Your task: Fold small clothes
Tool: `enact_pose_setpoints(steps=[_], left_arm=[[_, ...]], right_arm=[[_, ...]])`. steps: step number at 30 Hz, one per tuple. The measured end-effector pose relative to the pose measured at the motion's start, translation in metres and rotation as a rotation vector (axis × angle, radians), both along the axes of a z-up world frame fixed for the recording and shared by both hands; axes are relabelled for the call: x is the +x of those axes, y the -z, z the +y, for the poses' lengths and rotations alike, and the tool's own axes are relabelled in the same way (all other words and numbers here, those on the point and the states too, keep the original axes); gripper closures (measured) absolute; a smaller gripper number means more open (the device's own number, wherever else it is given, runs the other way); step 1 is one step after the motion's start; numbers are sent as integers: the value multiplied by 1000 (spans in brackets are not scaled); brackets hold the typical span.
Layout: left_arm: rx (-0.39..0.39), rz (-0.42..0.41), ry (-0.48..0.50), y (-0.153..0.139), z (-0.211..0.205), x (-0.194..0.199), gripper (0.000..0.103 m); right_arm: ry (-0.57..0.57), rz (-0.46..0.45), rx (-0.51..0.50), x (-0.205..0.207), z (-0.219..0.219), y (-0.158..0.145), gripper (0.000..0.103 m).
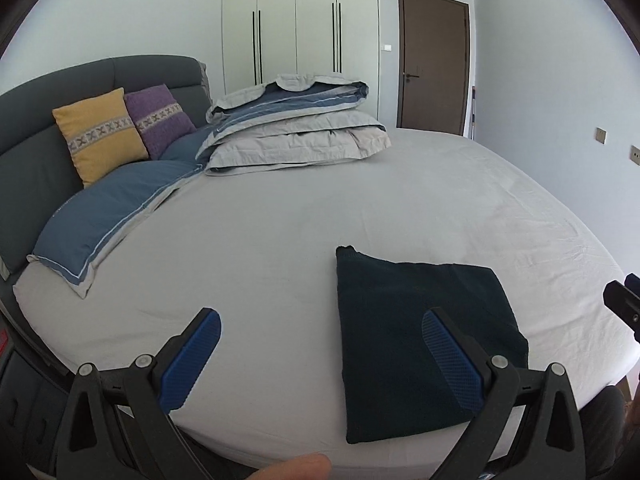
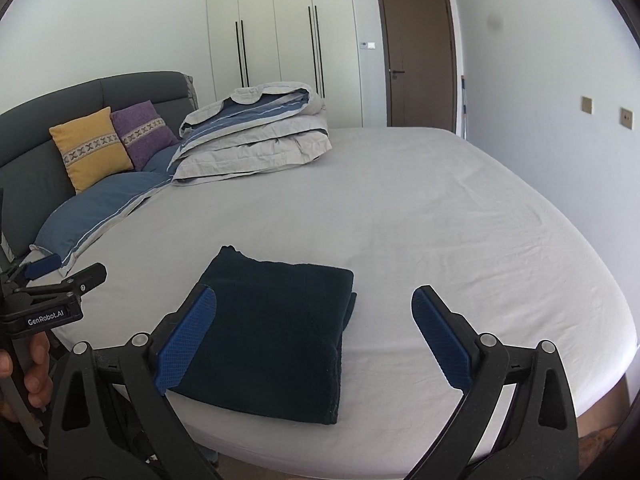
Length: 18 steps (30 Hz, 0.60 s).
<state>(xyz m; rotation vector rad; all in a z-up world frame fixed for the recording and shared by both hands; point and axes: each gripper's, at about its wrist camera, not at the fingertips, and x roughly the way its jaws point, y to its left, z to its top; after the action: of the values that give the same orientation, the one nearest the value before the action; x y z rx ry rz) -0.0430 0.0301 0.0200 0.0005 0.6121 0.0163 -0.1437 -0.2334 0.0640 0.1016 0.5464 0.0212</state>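
Observation:
A dark teal garment lies folded into a flat rectangle on the grey bed sheet near the front edge; it also shows in the right wrist view. My left gripper is open and empty, held above the front edge with its right finger over the garment's left part. My right gripper is open and empty, its left finger over the garment's left edge. The left gripper also shows at the far left of the right wrist view. A tip of the right gripper shows at the right edge of the left wrist view.
A folded grey and blue duvet sits at the back of the bed. Blue pillows, a yellow cushion and a purple cushion lean on the dark headboard. Behind are a wardrobe and a brown door.

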Motion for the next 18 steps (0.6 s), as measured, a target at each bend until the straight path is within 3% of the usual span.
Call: enact_pose_setpoints(steps=[8,13,18], left_arm=[[-19,99,66,34,-13,9,0],[-32,164,75,54,-14,17,0],[-26,173,70,62,-15,18,0]], right_arm=[[30,167,4,20,5,39,3],[11,191,-32,20,19,53,3],[-7,206,-39,22,26,59,3]])
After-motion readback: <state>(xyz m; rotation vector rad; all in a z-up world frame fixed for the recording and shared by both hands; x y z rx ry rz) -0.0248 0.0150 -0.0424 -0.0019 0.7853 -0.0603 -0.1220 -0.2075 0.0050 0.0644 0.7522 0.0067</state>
